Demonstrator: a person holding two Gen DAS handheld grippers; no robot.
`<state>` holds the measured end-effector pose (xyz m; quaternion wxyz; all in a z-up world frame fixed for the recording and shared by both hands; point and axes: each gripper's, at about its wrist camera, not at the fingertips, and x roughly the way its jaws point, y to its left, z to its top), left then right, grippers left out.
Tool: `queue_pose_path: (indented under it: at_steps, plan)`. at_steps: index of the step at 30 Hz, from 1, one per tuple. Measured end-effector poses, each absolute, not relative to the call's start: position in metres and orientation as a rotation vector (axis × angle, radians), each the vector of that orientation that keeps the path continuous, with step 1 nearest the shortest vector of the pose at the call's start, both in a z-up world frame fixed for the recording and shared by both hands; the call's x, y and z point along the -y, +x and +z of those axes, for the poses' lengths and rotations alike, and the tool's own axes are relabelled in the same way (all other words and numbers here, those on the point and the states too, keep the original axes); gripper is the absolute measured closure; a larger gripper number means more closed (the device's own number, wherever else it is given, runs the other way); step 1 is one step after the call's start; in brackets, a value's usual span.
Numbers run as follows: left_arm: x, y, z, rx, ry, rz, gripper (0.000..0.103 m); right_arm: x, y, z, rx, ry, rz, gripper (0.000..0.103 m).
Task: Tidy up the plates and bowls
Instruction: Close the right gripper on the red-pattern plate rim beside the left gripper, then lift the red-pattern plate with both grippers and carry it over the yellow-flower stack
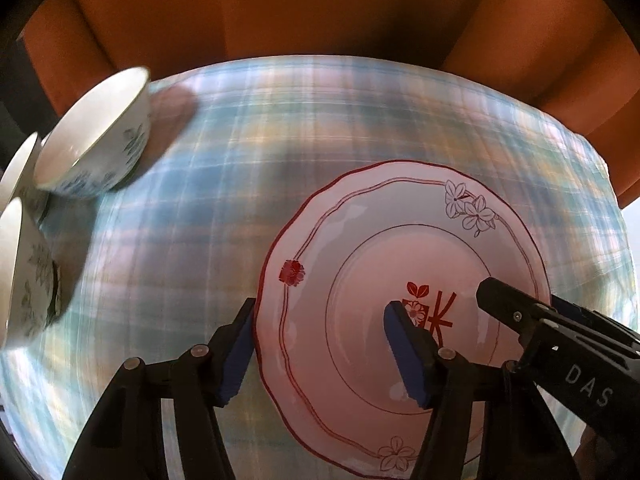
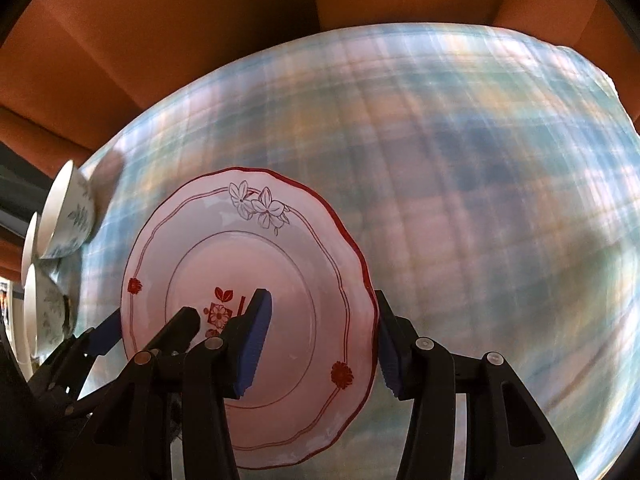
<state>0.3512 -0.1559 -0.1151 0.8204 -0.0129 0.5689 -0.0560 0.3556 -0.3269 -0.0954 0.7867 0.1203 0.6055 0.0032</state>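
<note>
Nearest the lens: the left gripper [image 1: 320,350], black-framed with blue ribbed pads, fills the lower middle of the left wrist view; the right gripper [image 2: 322,346], same build, fills the lower middle of the right wrist view.

Task's thing: a round white ceramic plate with a scalloped red rim, grey flower outlines and a red emblem at its centre [image 1: 360,248], lying flat in the lower right of the left view and the lower left of the right view [image 2: 200,240].

Left fingers: half spread, straddling the plate's left rim, one pad just outside the edge, the other over the centre emblem; whether the pads press on the rim I cannot tell.

Right fingers: half spread, straddling the opposite rim, one pad over the plate's well, the other just outside the red edge; contact likewise unclear.

Deciding relation: the two grippers sit on opposite edges of the same plate, so neither is nearer; the plate lies directly between them, and a level lift would likely need both sides gripped together.

Surface: blue, white and tan plaid cloth [image 1: 240,140], blurred.

Bowls: three white ceramic bowls with blue-green floral print [image 1: 96,136], clustered at the left edge, well apart from the plate.

Backdrop: orange upholstered seat [image 1: 300,4] across the top.
</note>
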Motion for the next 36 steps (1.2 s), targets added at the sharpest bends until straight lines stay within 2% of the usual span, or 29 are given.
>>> queue_pose_path:
  at_steps: [10,21,36]
  plan:
    - [0.158,0.351,-0.121,-1.203,-0.027,-0.096,0.041,0.311,0.361,-0.095,-1.202,0.105,0.018,0.05]
    - [0.164,0.348,-0.111,-1.2,0.009,-0.066,0.035,0.305,0.372,-0.097,-1.241,0.095,0.013,0.05]
    - [0.145,0.312,-0.046,-1.128,-0.005,-0.111,0.035,0.284,0.338,-0.027,-1.159,0.097,-0.04,0.05]
